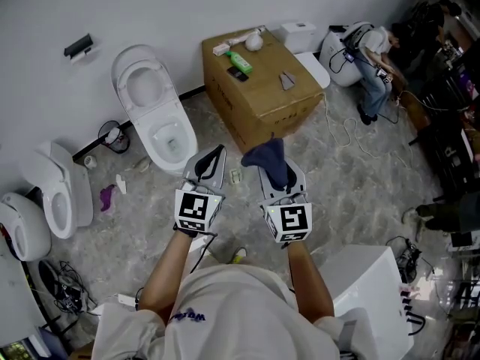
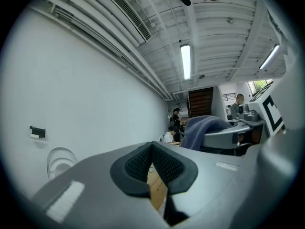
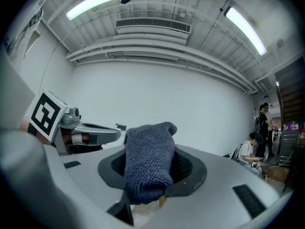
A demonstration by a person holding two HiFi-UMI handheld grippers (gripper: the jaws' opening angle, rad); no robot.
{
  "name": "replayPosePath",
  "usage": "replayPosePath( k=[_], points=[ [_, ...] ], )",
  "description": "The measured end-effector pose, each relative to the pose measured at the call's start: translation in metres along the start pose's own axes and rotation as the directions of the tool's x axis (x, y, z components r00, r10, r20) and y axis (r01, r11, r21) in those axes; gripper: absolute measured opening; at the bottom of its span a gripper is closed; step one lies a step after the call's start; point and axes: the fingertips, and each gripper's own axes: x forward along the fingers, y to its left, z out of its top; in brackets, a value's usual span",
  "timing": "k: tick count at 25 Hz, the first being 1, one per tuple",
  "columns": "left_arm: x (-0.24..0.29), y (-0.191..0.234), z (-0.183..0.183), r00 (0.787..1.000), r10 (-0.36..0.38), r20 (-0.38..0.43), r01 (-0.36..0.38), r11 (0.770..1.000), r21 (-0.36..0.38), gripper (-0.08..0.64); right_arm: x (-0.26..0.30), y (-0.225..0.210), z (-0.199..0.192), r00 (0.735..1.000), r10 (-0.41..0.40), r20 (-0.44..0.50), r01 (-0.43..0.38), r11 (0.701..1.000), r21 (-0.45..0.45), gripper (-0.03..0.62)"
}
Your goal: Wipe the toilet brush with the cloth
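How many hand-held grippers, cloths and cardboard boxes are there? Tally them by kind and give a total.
hand-held grippers: 2 (left hand-held gripper, right hand-held gripper)
cloth: 1
cardboard box: 1
Total: 4

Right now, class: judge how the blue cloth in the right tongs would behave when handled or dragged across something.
Probably floppy: the cloth folds and droops over the right tongs. Likely light and grippy, given its looped weave.
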Motion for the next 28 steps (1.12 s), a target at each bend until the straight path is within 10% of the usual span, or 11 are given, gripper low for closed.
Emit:
replayPosePath(
  k=[28],
  points=[
    [0.004,-0.003,0.003,0.999,-0.045,0.0,0.045,0.999,0.017,0.002,-0.002,-0.011,0.004,0.999,-0.032,-0.017,0.032,0.999,-0.029,0.147]
  ],
)
